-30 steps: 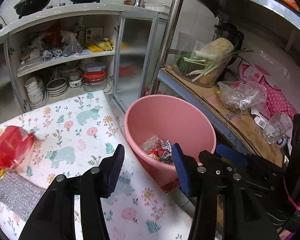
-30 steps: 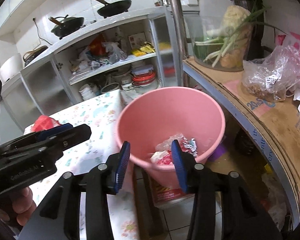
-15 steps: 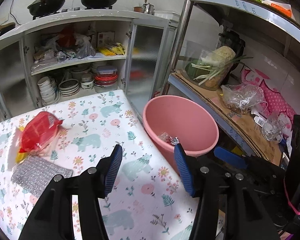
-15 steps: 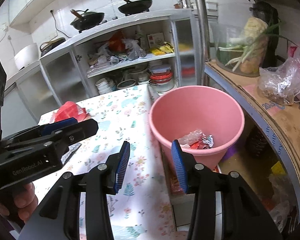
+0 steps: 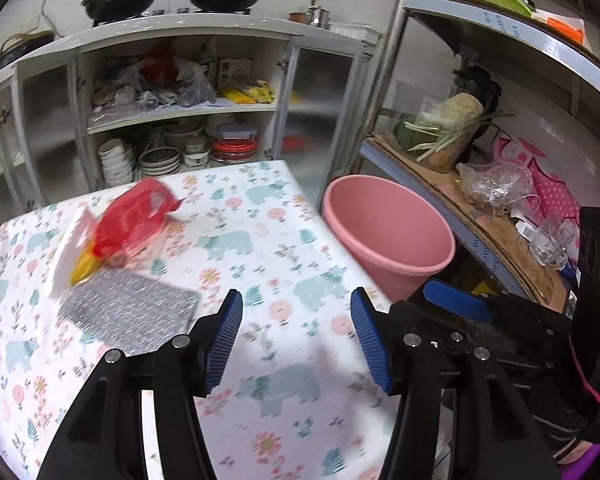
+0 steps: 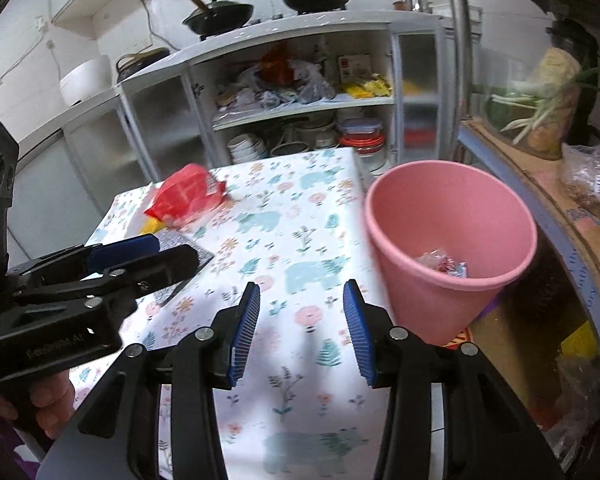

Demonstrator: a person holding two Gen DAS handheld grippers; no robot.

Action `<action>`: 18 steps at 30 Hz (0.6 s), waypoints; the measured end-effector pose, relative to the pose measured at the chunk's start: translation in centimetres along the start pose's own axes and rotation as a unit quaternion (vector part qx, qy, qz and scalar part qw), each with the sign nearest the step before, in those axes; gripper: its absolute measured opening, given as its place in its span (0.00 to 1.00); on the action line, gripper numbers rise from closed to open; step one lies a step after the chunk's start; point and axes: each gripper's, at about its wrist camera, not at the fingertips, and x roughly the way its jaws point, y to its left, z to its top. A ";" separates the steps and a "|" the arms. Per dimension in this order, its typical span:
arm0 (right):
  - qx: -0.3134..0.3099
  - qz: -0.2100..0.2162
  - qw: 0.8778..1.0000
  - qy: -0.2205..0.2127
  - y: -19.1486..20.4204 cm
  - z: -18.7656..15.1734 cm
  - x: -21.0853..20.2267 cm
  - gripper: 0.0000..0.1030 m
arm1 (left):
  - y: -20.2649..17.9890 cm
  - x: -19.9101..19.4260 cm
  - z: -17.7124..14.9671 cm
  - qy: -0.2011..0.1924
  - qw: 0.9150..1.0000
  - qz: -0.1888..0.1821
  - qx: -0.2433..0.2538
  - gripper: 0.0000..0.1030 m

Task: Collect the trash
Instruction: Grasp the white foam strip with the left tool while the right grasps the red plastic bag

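Both tools hang over the near end of the table (image 5: 284,240), which wears a white cloth printed with flowers and pale blue bears. The left gripper (image 5: 296,320) has its blue-padded jaws spread wide with nothing between them, and the right gripper (image 6: 302,312) stands the same way, wide and empty, just beside it. On the far left part of the cloth lies a crumpled red plastic snack bag (image 5: 134,220) with something white and yellow tucked under its near edge; touching that, nearer the grippers, sits a flat grey textured mat (image 5: 128,314). A round pink plastic bucket (image 6: 452,248) stands off the table's right edge, beside a metal shelf rack (image 5: 480,216), and a few shiny crumpled wrappers (image 6: 444,264) rest at its bottom
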 end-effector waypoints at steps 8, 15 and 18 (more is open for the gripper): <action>-0.020 0.026 0.999 0.025 2.6 -0.2 2.1 0.43 | 5.5 -2.1 -2.0 0.002 0.999 0.032 -0.028 0.54; -0.037 0.043 0.997 0.045 4.7 0.0 4.4 0.43 | 11.3 -3.5 -3.4 0.004 0.995 0.081 -0.063 0.54; -0.046 0.052 0.996 0.053 5.8 0.4 5.5 0.43 | 13.7 -3.9 -3.1 -0.001 0.992 0.102 -0.075 0.54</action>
